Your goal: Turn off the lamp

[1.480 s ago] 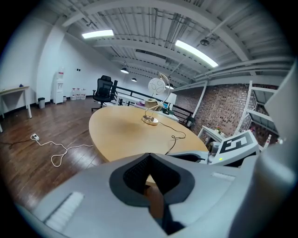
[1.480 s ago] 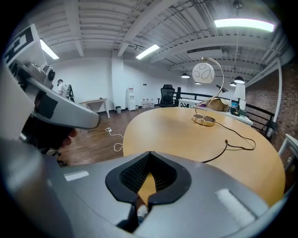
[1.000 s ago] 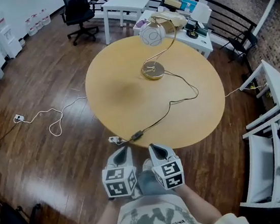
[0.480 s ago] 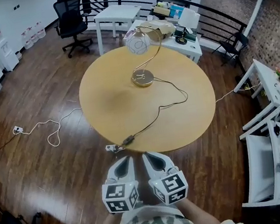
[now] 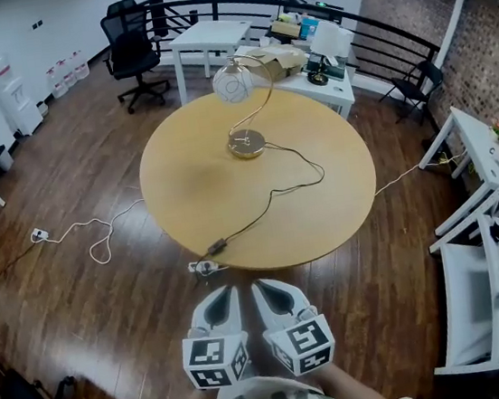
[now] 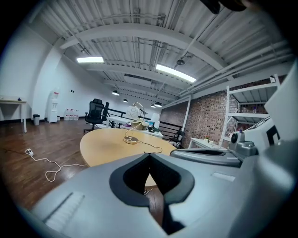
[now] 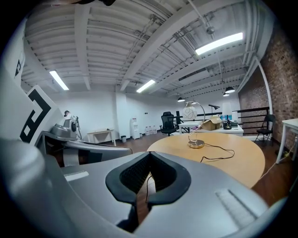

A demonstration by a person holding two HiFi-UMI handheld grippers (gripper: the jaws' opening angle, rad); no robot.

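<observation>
A brass lamp (image 5: 243, 113) with a curved stem and a clear glass globe stands at the far side of the round wooden table (image 5: 184, 189). Its black cord runs across the top to an inline switch (image 5: 216, 243) at the near edge, then down to a power strip (image 5: 202, 266) on the floor. My left gripper (image 5: 223, 292) and right gripper (image 5: 263, 286) hang side by side below the table edge, both shut and holding nothing. The lamp (image 6: 132, 125) shows far ahead in the left gripper view, and the lamp (image 7: 194, 125) likewise in the right gripper view.
A black office chair (image 5: 132, 36) and white desks (image 5: 210, 35) with boxes stand behind the table, before a black railing. White shelving (image 5: 487, 236) lines the right side. A white cable (image 5: 85, 229) loops over the wooden floor at the left.
The table and lamp have drawn away from me and up the head view. Both grippers stay shut and side by side, now farther from the table's near edge.
</observation>
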